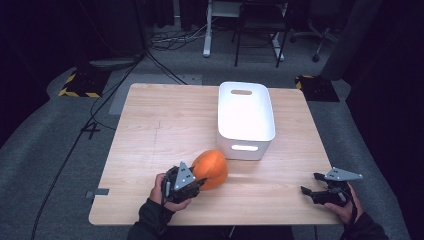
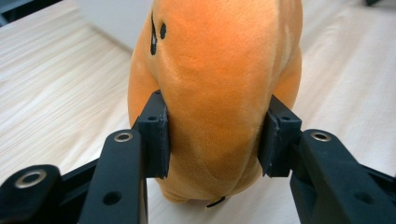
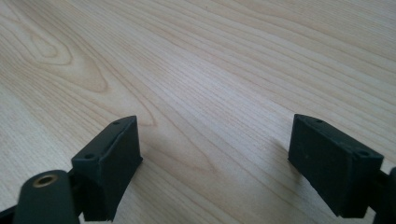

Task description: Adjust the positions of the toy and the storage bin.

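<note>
**Orange plush toy grasped at the near-left of the tabletop**

High view: the left gripper (image 1: pixel 192 181), held in the person's left hand (image 1: pixel 162 192), meets an orange plush toy (image 1: pixel 212 167) that sits on the light wooden tabletop (image 1: pixel 150 130), near its near edge and left of centre. Just beyond the toy, to the far right of it, stands a white bin (image 1: pixel 246 120) with slotted handles; toy and bin are close, but contact between them cannot be judged. The right gripper (image 1: pixel 320 189) rests well apart at the near-right corner, pointing left over bare wood.

Left gripper view: this view supplies what the high view hides. The two black pads (image 2: pixel 159 135) press into opposite flanks of the plush toy (image 2: pixel 219 93), denting the fabric, so the jaws are clenched on it. Small black stitched marks show at the toy's upper left; they form no legible writing. Whether the toy is lifted or resting cannot be told.

Right gripper view: the right gripper (image 3: pixel 215 154) has its jaws spread wide, released, with wood grain between them.

No brand, label or readable text appears on the toy, bin or grippers.
</note>
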Tool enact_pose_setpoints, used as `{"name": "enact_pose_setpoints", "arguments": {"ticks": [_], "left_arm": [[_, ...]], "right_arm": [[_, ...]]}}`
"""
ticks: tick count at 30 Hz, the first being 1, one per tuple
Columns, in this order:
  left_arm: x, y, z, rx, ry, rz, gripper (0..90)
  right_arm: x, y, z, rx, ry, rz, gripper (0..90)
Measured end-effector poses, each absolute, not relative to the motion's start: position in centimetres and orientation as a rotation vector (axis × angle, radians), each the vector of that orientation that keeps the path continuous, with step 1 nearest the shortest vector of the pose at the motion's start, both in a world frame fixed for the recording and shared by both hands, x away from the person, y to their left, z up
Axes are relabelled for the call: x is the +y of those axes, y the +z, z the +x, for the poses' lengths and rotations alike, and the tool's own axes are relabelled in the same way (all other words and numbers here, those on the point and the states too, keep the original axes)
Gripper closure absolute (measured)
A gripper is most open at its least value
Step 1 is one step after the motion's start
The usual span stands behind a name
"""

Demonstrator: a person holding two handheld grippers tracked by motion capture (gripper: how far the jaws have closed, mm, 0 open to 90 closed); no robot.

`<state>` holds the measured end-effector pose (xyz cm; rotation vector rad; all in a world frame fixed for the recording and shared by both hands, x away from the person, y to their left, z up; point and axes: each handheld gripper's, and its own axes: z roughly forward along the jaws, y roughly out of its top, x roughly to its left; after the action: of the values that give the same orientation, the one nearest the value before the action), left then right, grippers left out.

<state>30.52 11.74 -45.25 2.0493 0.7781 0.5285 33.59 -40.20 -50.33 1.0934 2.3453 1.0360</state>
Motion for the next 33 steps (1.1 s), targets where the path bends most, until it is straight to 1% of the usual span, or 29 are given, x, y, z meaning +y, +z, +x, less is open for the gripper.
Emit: {"name": "enact_pose_setpoints", "arguments": {"ticks": [5, 11, 18, 19, 22, 26, 27, 28, 30, 33], "left_arm": [[13.5, -45.4, 31.9, 0.850, 0.579, 1.978, 54.1], [13.5, -45.8, 34.5, 0.901, 0.615, 1.920, 54.8], [13.2, -46.0, 37.5, 0.936, 0.603, 1.877, 54.7], [13.1, -46.1, 37.8, 0.935, 0.568, 1.885, 54.1], [12.6, -46.1, 38.1, 0.909, 0.554, 1.900, 47.5], [12.5, -45.7, 38.3, 0.946, 0.576, 1.873, 34.2], [12.4, -45.6, 38.3, 0.961, 0.561, 1.857, 30.6], [12.5, -45.4, 38.4, 0.965, 0.571, 1.846, 28.6], [12.4, -44.9, 38.6, 0.971, 0.541, 1.805, 23.6], [12.2, -44.3, 39.2, 0.960, 0.543, 1.826, 20.2]], "right_arm": [[-40.2, -50.3, 33.6, 2.345, 1.036, 1.093, 16.8], [-40.2, -50.3, 33.6, 2.346, 1.035, 1.093, 16.8], [-40.2, -50.3, 33.6, 2.345, 1.036, 1.093, 16.8], [-40.2, -50.3, 33.6, 2.345, 1.036, 1.093, 16.8], [-40.2, -50.3, 33.6, 2.345, 1.035, 1.092, 16.8], [-40.2, -50.3, 33.6, 2.345, 1.035, 1.093, 16.8], [-40.2, -50.3, 33.6, 2.346, 1.035, 1.092, 16.8], [-40.2, -50.3, 33.6, 2.345, 1.036, 1.093, 16.8], [-40.2, -50.3, 33.6, 2.346, 1.035, 1.094, 16.8], [-40.2, -50.3, 33.6, 2.346, 1.035, 1.093, 16.8]]}}
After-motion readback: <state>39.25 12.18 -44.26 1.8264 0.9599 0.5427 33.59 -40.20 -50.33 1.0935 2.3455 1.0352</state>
